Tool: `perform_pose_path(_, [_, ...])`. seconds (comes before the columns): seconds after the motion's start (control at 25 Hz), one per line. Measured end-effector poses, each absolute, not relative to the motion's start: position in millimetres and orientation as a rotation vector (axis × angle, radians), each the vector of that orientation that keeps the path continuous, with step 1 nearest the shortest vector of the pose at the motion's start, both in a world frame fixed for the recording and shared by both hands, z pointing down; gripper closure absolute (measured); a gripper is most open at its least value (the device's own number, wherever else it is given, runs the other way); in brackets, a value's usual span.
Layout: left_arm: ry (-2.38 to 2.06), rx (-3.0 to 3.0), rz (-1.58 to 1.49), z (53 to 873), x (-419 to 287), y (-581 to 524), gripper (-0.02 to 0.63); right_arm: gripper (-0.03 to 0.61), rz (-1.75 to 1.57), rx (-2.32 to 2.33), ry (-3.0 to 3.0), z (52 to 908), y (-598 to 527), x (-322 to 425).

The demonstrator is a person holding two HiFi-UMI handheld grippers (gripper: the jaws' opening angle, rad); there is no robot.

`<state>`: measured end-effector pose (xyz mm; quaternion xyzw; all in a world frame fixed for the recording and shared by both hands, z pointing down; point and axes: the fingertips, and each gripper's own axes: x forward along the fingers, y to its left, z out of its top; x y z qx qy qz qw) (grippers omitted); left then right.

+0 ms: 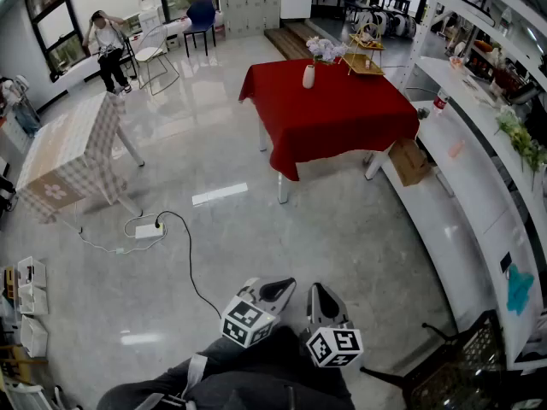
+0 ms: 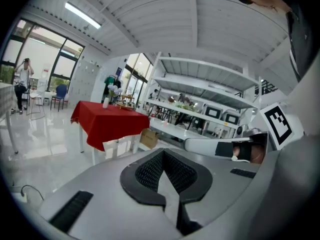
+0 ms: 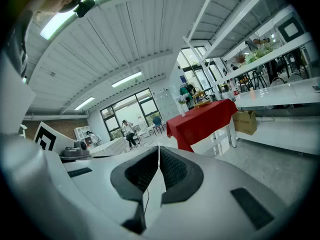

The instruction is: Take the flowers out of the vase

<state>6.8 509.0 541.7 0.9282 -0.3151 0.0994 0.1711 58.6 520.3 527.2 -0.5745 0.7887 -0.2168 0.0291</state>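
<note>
A slender white vase [image 1: 308, 77] stands upright on the table with the red cloth [image 1: 342, 114], close to the far edge of it. A bunch of pale whitish-lilac flowers [image 1: 326, 49] stands in this vase and leans a little to the right above its neck.

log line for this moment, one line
left gripper: shut, empty | right gripper: shut, empty | vase: on red table, flowers in, far ahead
</note>
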Motion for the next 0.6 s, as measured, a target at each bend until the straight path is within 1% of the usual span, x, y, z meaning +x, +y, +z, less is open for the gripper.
perform_pose_path(0.6, [-1.0, 2.662, 0.236, 535.7, 0.8, 441.6, 0.607, 0.561, -0.616, -1.77, 2.44, 515.1, 459.6, 54.6])
